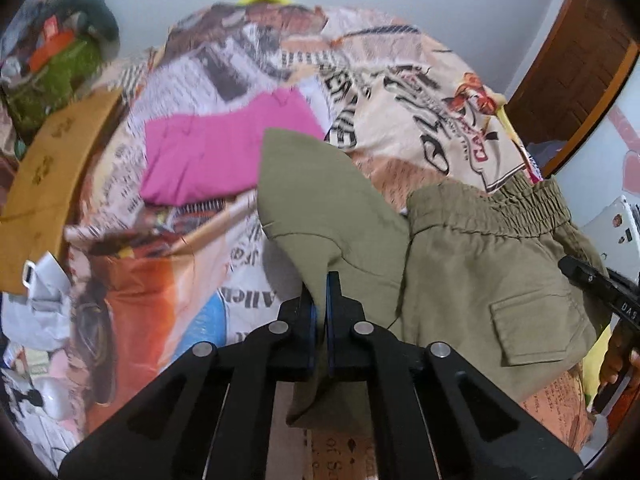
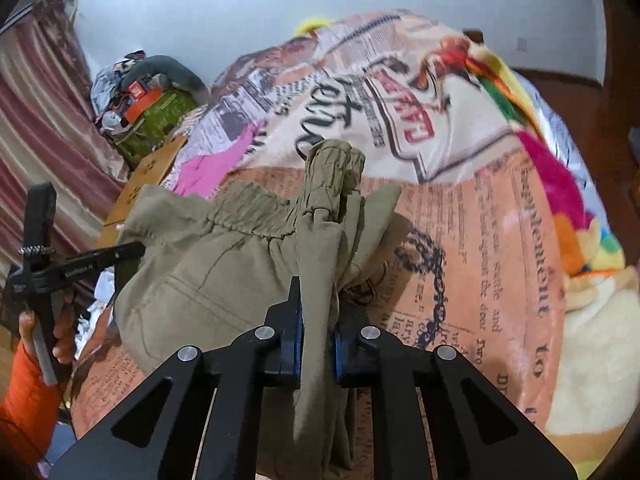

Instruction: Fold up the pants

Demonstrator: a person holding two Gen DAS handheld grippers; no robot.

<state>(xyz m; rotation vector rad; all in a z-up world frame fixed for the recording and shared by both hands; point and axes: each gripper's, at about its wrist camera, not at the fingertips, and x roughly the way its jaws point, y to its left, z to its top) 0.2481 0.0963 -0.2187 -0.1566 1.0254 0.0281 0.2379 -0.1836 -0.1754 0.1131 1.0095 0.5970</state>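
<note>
Two grippers both had hold of the olive-green cotton pants [image 1: 480, 276], which lay partly lifted over the newspaper-print bedspread [image 1: 192, 264]. The left gripper [image 1: 321, 308] had its jaws pinched narrow on a raised fold of a pant leg, whose free end stood up and away from it toward the folded pink cloth [image 1: 216, 152] farther up the bedspread. The right gripper [image 2: 318, 336] was clamped on a bunched layer of the same pants, with the gathered elastic waistband [image 2: 256, 216] just beyond its fingers. Seen from the left wrist, the waistband lay to the right of the held leg, so the garment's long axis ran from leg end to waistband roughly across the bedspread. Judging by this, the fold would carry the left-held leg over toward the waistband, the right gripper being nearer that end.
</note>
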